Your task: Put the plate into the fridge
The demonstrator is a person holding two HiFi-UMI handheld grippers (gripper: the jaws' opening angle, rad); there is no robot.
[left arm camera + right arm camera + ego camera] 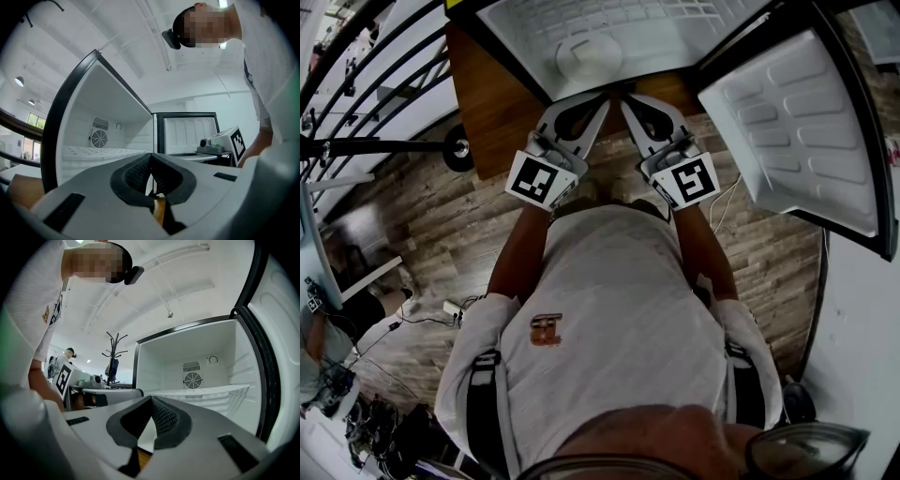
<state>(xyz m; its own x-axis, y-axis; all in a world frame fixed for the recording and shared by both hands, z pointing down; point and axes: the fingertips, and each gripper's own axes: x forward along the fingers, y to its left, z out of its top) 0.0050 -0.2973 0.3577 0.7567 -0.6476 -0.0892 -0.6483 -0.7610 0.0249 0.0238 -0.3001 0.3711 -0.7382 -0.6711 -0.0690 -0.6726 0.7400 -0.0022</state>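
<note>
A white plate [588, 55] lies on the shelf inside the open fridge [525, 37], apart from both grippers. The fridge door [797, 122] stands swung wide to the right. My left gripper [603, 98] and right gripper [626, 101] are side by side just in front of the fridge opening, tips angled toward each other. In the left gripper view the left gripper [151, 155] is shut with nothing between its pads, facing the white interior [103, 136]. In the right gripper view the right gripper [151, 399] is likewise shut and empty, and the plate does not show in either gripper view.
The fridge stands on a brown wooden surface [487, 103]. A black railing [375, 84] runs along the left, with a person [323, 347] below it. A coat rack [115, 352] and another person [58, 363] are off to the left. The floor is wood plank.
</note>
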